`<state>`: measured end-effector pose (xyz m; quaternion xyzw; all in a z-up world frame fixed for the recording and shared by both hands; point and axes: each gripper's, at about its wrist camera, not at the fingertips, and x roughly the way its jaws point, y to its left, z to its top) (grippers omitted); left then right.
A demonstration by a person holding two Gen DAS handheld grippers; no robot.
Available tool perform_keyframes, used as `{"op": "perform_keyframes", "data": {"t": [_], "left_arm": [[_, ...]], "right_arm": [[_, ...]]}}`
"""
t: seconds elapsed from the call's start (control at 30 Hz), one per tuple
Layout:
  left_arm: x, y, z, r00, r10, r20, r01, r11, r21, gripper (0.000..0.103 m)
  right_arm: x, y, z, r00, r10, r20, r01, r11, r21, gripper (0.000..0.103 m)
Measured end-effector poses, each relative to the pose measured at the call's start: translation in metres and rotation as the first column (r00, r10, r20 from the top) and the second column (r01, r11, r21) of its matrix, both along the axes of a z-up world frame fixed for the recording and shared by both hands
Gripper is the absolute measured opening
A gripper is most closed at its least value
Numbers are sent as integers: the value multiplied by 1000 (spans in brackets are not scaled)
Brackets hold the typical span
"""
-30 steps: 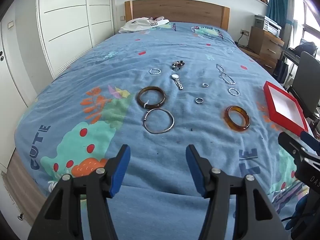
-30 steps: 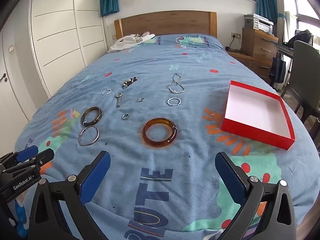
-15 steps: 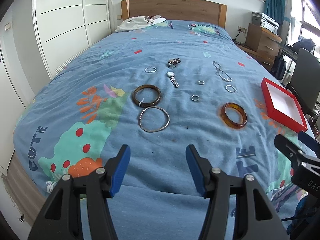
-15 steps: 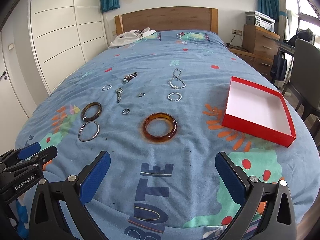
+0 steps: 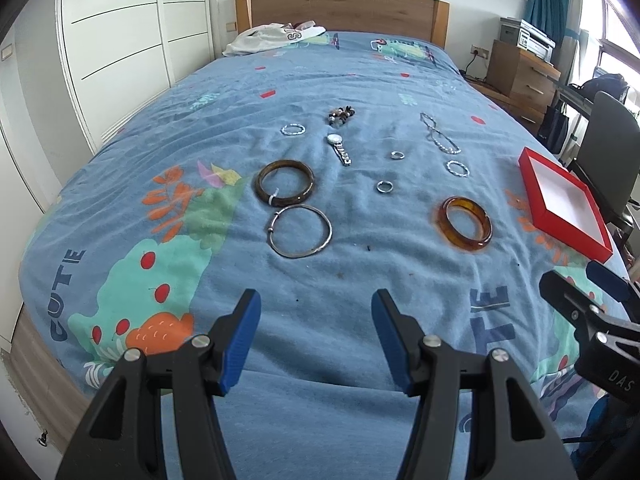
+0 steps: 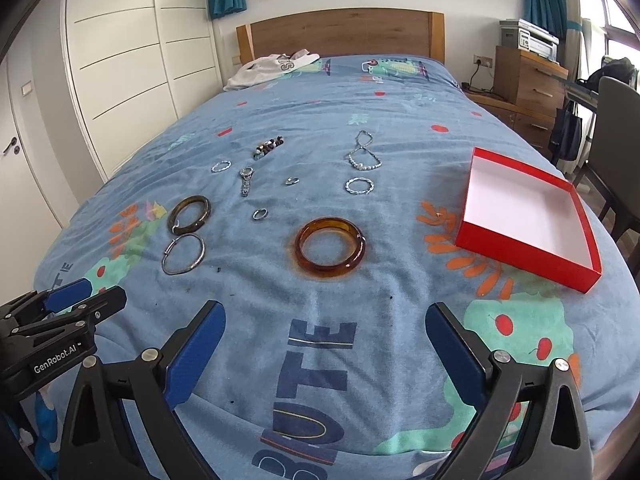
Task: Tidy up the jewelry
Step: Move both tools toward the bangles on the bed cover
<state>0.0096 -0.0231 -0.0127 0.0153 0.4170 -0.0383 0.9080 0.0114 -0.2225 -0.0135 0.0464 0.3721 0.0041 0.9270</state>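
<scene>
Jewelry lies spread on a blue bedspread. An amber bangle [image 6: 330, 247] [image 5: 465, 227] lies nearest my right gripper [image 6: 325, 332], which is open and empty above the bed's foot. A dark brown bangle [image 5: 285, 182] [image 6: 190, 214] and a thin silver bangle [image 5: 300, 231] [image 6: 183, 254] lie ahead of my left gripper [image 5: 315, 326], also open and empty. Farther back are two small rings [image 5: 384, 186], a wristwatch [image 5: 339, 148], a bead bracelet [image 5: 341, 115], a twisted silver bracelet [image 6: 359, 185] and a chain necklace [image 6: 363, 156]. An empty red box [image 6: 528, 216] [image 5: 564, 204] sits at the right.
White clothing [image 6: 272, 68] lies by the wooden headboard [image 6: 340, 36]. White wardrobe doors [image 6: 120, 80] line the left side. A wooden dresser [image 6: 528, 80] and a grey chair [image 6: 616, 128] stand to the right of the bed. The bed's foot edge is just below both grippers.
Both grippers have risen and pulled back slightly, so the jewelry sits a little lower and closer to the view's middle. Nothing on the bed has moved.
</scene>
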Motion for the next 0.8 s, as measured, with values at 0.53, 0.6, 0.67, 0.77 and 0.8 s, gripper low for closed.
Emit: {"op": "perform_keyframes", "data": {"t": [0.53, 0.6, 0.67, 0.77, 0.8], "left_arm": [[10, -8, -12, 999, -24, -35, 24, 1000, -17, 56], [11, -9, -14, 999, -22, -32, 21, 1000, -8, 56], [13, -10, -15, 999, -16, -30, 16, 1000, -5, 56], [17, -11, -18, 999, -16, -30, 16, 1000, 0, 56], [18, -12, -19, 999, -16, -30, 16, 1000, 2, 56]], "right_arm": [[7, -3, -10, 1000, 3, -21, -2, 1000, 25, 95], [9, -5, -12, 1000, 2, -25, -2, 1000, 29, 95], [12, -6, -14, 1000, 3, -30, -2, 1000, 31, 95], [16, -8, -18, 999, 4, -38, -2, 999, 39, 95], [17, -9, -19, 999, 4, -40, -3, 999, 39, 95]]}}
